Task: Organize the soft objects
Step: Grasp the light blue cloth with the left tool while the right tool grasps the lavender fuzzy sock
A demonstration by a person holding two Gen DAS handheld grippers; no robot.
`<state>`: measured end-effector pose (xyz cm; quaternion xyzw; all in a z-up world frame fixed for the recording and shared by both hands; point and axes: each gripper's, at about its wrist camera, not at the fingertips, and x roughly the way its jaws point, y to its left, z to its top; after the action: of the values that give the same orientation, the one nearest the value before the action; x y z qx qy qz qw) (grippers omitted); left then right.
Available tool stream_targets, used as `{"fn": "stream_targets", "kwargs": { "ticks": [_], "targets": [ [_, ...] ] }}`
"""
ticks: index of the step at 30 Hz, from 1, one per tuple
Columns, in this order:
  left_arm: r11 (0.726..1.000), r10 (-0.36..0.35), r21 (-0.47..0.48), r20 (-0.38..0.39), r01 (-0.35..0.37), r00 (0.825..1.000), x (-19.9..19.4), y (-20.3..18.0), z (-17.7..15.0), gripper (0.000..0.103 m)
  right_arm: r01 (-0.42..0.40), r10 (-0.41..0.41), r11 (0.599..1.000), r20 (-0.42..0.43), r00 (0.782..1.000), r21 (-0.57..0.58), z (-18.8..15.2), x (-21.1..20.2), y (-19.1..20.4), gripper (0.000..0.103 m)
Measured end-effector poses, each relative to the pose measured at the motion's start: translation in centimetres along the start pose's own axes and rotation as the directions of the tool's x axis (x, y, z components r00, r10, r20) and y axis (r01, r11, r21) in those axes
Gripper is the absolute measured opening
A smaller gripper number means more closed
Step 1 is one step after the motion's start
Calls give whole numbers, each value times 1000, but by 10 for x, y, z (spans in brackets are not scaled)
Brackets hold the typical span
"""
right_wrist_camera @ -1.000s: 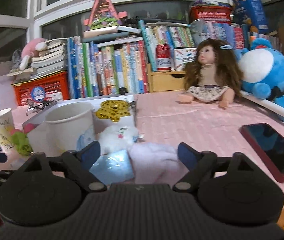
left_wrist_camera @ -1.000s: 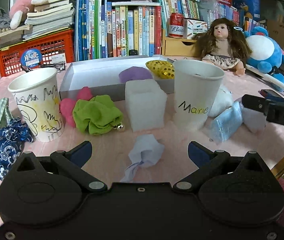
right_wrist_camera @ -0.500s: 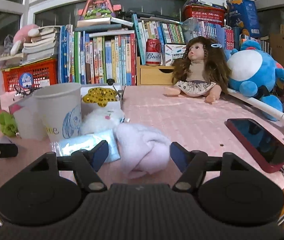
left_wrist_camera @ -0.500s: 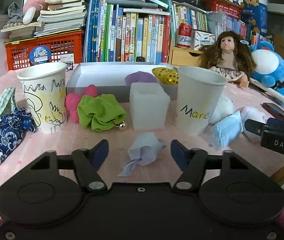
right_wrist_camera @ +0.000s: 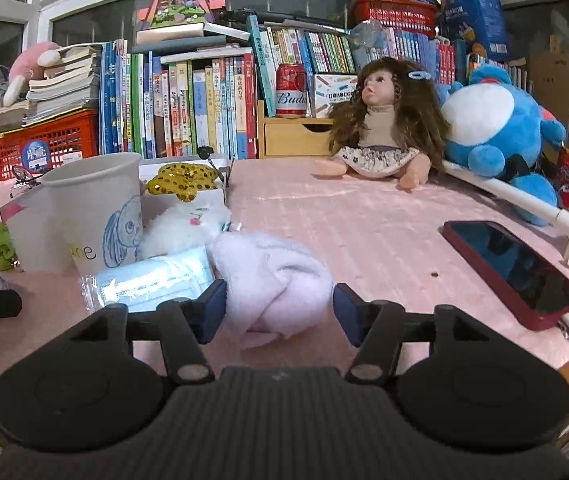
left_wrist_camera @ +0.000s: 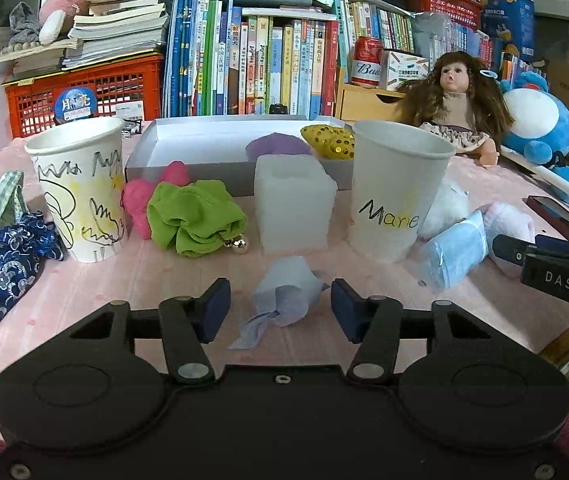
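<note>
A crumpled pale blue cloth point(left_wrist_camera: 284, 292) lies on the pink tabletop between the fingers of my left gripper point(left_wrist_camera: 280, 312). Its jaws are closing, and the pads stand just clear of the cloth. A fluffy pale pink cloth point(right_wrist_camera: 276, 276) fills the gap of my right gripper point(right_wrist_camera: 279, 310). Those jaws are closing too, with the pads right at its sides and no visible squeeze. The open white box point(left_wrist_camera: 204, 140) behind holds a purple lump and a yellow sequin piece.
Two paper cups point(left_wrist_camera: 396, 196) point(left_wrist_camera: 80, 188) flank a white foam block point(left_wrist_camera: 292, 200) and a green cloth point(left_wrist_camera: 192, 220). A pack of blue masks point(right_wrist_camera: 156, 280) and a white plush point(right_wrist_camera: 184, 228) lie left of the pink cloth. A red phone point(right_wrist_camera: 512, 268) lies right.
Both pairs of jaws have narrowed step by step, the left around the pale blue cloth and the right around the pink cloth. Neither cloth has left the table.
</note>
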<state>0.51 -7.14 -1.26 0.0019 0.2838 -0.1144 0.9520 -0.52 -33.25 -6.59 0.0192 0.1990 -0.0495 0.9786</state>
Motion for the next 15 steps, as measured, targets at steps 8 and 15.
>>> {"fn": "stream_targets", "kwargs": {
  "ticks": [8, 15],
  "targets": [
    [1000, -11, -5, -8, 11, 1000, 0, 1, 2, 35, -8, 8, 1000, -2, 1000, 3, 1, -1, 3, 51],
    [1000, -19, -14, 15, 19, 1000, -10, 3, 10, 30, -4, 4, 1000, 19, 1000, 25, 7, -6, 1, 37]
  ]
}}
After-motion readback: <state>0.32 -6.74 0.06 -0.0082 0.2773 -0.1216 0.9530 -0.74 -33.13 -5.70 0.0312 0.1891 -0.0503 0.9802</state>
